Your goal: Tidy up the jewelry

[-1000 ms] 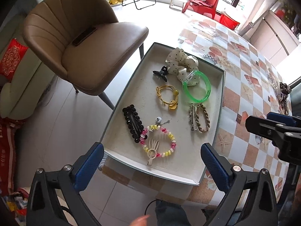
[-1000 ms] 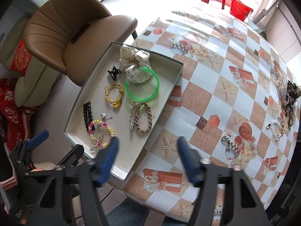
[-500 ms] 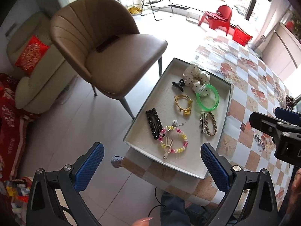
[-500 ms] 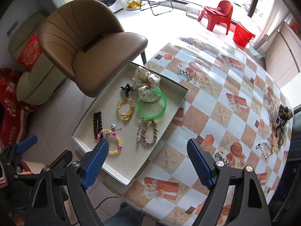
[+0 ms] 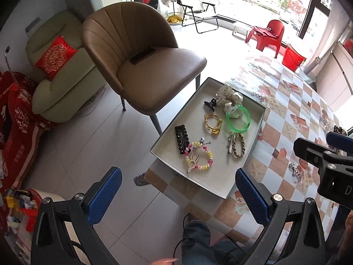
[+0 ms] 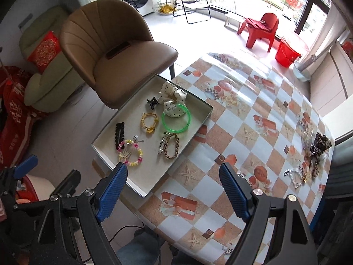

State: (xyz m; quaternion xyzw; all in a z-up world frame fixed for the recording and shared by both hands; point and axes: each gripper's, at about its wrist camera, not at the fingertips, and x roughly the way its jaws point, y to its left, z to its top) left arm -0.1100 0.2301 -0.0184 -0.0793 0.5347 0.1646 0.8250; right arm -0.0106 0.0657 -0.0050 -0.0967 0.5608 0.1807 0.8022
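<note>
Right wrist view: right gripper (image 6: 173,187) and left gripper (image 5: 178,193) gape wide, empty, above the tray (image 6: 152,183).

The tablecloth (image 6: 253,114) is chequered in white and orange-tan with starfish prints. In the pale grey tray (image 6: 205,110) lie a translucent green bangle (image 6: 176,119), a cream scrunchie (image 6: 174,93) with black dots, a yellow hair tie (image 6: 150,120), a black beaded clip (image 6: 119,135) and a pink-yellow-white bead bracelet (image 6: 132,152). The chair (image 6: 123,59) is tan.
</note>
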